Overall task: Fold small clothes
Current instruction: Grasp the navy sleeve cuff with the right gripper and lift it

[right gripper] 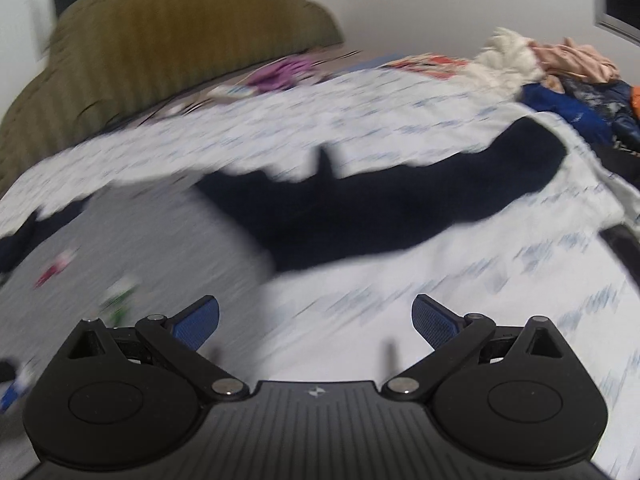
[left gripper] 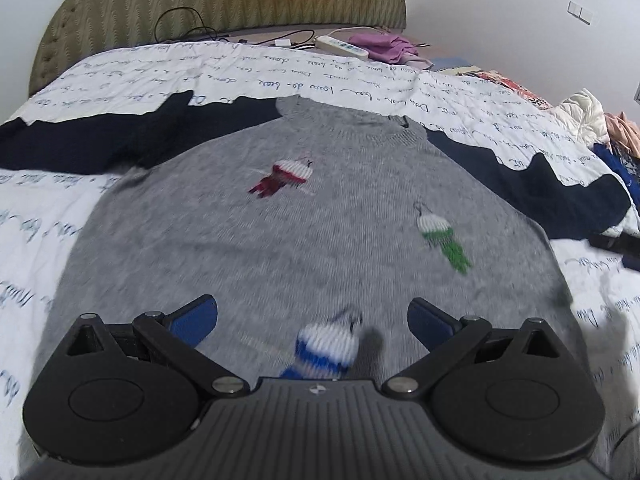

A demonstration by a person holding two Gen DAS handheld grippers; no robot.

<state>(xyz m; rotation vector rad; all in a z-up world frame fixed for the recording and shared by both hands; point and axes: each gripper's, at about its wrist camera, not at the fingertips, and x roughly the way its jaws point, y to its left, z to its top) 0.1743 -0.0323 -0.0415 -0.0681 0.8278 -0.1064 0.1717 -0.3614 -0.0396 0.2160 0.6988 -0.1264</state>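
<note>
A: Where does the left wrist view sit?
B: Low over the gray sweater, close, facing the headboard.
A: And the right wrist view?
B: Further right over the bed, blurred, angled the same way. Both share the sweater's dark sleeve.

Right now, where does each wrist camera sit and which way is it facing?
Left wrist: behind the open left tool, low over the grey sweater, facing the headboard; only the tool shows.
Right wrist: behind the open right tool, over the quilt beside the sweater, facing its navy sleeve; blurred, only the tool shows.
Shared: sweater, sleeve, quilt, headboard, purple cloth.
</note>
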